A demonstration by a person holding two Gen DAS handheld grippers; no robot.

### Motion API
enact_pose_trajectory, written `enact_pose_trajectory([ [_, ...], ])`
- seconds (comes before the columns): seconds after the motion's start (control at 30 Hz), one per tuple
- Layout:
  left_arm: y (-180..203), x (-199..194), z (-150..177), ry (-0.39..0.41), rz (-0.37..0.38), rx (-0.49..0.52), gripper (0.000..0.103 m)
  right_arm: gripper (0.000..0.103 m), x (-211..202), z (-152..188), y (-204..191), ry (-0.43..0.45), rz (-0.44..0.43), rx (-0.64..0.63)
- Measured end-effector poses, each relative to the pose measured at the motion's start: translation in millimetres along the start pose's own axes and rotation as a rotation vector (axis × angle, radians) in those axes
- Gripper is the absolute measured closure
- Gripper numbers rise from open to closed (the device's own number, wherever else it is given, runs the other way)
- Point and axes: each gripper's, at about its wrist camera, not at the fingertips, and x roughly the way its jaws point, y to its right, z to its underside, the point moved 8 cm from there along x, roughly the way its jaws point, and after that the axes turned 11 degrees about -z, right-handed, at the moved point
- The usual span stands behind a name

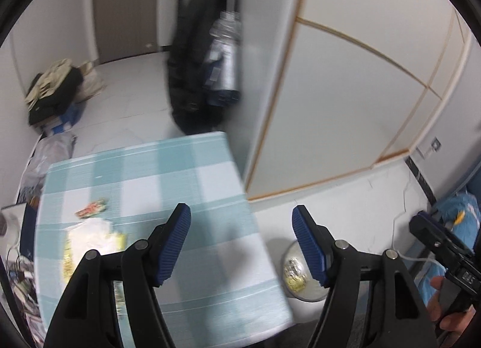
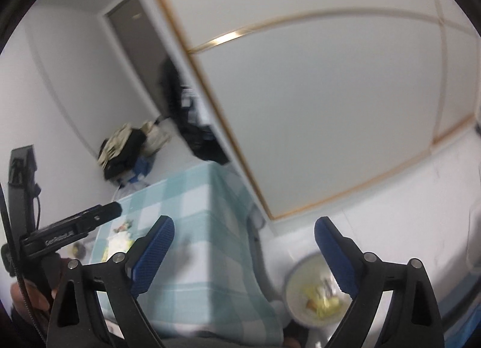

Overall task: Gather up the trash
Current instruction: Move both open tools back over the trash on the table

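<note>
A table under a teal and white checked cloth [image 1: 186, 167] carries trash near its left side: a red and green wrapper [image 1: 91, 208], a crumpled white tissue [image 1: 93, 232] and yellow wrappers [image 1: 67, 260]. On the floor to the table's right stands a round bin [image 1: 296, 272] with yellow and shiny scraps in it. My left gripper [image 1: 242, 212] hangs open and empty above the table's right edge. My right gripper [image 2: 245, 223] is open and empty too, over the gap between the table [image 2: 192, 197] and the bin [image 2: 315, 291]. The tissue [image 2: 120, 239] also shows in the blurred right wrist view.
A dark coat [image 1: 195, 62] hangs by the pale sliding door [image 1: 345, 107] behind the table. A heap of clothes and bags [image 1: 54, 89] lies by the far wall. Clutter [image 1: 21, 281] fills the table's left side. A blue soft thing [image 1: 463, 212] lies at the right.
</note>
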Motion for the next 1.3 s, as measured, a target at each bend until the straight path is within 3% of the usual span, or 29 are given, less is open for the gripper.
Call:
enact_pose_trajectory([
  [0.13, -41, -12, -2, 0.032, -0.041, -0.055, 0.027, 0.007, 13, -11, -54, -0.013, -0.032, -0.118],
  [0.33, -109, -20, -4, 0.061, -0.099, -0.154, 0.027, 0.007, 41, -16, -114, -0.032, -0.094, -0.182],
  [0.47, -156, -21, 0, 0.1, -0.144, -0.207, 0.027, 0.007, 72, -8, -150, -0.077, -0.122, -0.233],
  [0.67, -206, -9, 12, 0.082, -0.169, -0.278, 0.027, 0.007, 128, 8, -194, -0.176, -0.133, -0.315],
  [0.97, -275, -9, 25, 0.06, -0.2, -0.378, 0.026, 0.008, 199, 23, -240, -0.288, -0.127, -0.368],
  [1.03, -283, -6, 27, 0.054, -0.218, -0.392, 0.026, 0.008, 221, 30, -249, -0.322, -0.133, -0.393],
  [1.17, -293, 0, 30, 0.026, -0.179, -0.453, 0.026, 0.009, 270, 50, -256, -0.415, -0.125, -0.45],
  [1.3, -297, 1, 28, 0.034, -0.206, -0.438, 0.026, 0.011, 308, 69, -254, -0.495, -0.116, -0.463],
])
